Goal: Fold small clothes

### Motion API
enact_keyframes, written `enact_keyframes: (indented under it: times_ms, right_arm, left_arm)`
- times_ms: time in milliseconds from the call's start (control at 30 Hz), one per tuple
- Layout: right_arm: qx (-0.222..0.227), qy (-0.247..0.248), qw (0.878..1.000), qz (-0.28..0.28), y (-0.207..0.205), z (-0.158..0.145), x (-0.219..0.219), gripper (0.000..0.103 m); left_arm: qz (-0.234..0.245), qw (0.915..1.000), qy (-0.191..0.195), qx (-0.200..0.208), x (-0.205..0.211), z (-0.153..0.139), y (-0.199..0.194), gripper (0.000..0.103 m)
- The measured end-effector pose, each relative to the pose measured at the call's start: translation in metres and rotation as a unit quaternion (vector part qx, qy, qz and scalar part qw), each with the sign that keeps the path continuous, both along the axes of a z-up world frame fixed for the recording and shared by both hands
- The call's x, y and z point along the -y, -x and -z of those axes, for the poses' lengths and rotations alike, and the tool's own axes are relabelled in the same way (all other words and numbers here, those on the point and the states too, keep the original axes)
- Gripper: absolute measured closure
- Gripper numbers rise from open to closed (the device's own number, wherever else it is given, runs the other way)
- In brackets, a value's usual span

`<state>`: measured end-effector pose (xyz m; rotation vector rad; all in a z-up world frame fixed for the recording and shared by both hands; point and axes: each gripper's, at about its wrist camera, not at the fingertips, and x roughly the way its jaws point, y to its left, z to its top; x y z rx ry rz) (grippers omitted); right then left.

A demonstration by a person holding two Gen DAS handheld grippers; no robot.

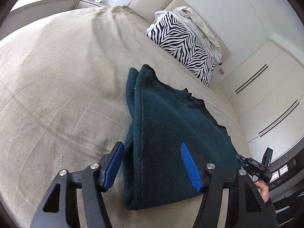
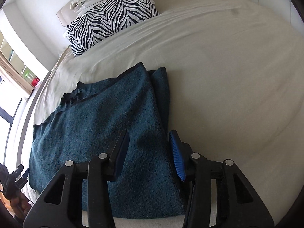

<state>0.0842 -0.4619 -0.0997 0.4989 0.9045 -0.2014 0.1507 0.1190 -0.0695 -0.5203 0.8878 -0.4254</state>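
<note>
Both grippers stand with jaws apart over one edge of a folded teal sweater (image 1: 171,133), the left gripper (image 1: 152,167) and right gripper (image 2: 150,155) pressing on nothing. The sweater lies flat on a beige bed (image 1: 57,76), well short of a zebra-print pillow (image 1: 182,45) near the headboard.

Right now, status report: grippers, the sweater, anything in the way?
Left gripper open, right gripper open, both over sweater. Sweater folded, flat on bed. Zebra pillow well clear.
</note>
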Motion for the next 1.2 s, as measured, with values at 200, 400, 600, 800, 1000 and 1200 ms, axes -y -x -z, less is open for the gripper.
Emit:
enact_keyframes:
  times_ms: [200, 400, 600, 800, 1000, 1200]
  right_arm:
    - [-0.008, 0.029, 1.0, -0.009, 0.017, 0.003, -0.007, 0.075]
    - [-0.001, 0.052, 0.999, -0.003, 0.035, -0.009, -0.012, 0.083]
    - [-0.002, 0.064, 0.998, 0.004, 0.051, -0.012, -0.016, 0.083]
    - [-0.011, 0.073, 0.997, -0.007, 0.054, -0.006, -0.016, 0.094]
    - [-0.014, 0.081, 0.997, -0.003, 0.062, -0.01, -0.016, 0.099]
    - [-0.024, 0.065, 0.998, 0.012, 0.077, 0.0, -0.008, 0.099]
  left_arm:
    - [0.002, 0.9998, -0.017, -0.003, 0.007, 0.007, 0.003, 0.058]
    - [-0.013, 0.9994, -0.029, -0.012, 0.003, 0.016, 0.002, 0.073]
    - [-0.015, 0.999, -0.04, -0.008, 0.004, 0.017, 0.002, 0.075]
    - [-0.02, 0.9989, -0.043, -0.009, 0.004, 0.018, 0.002, 0.084]
    - [-0.018, 0.9981, -0.059, -0.008, 0.006, 0.016, 0.003, 0.093]
    - [-0.012, 0.9957, -0.092, -0.009, 0.011, 0.015, 0.003, 0.094]
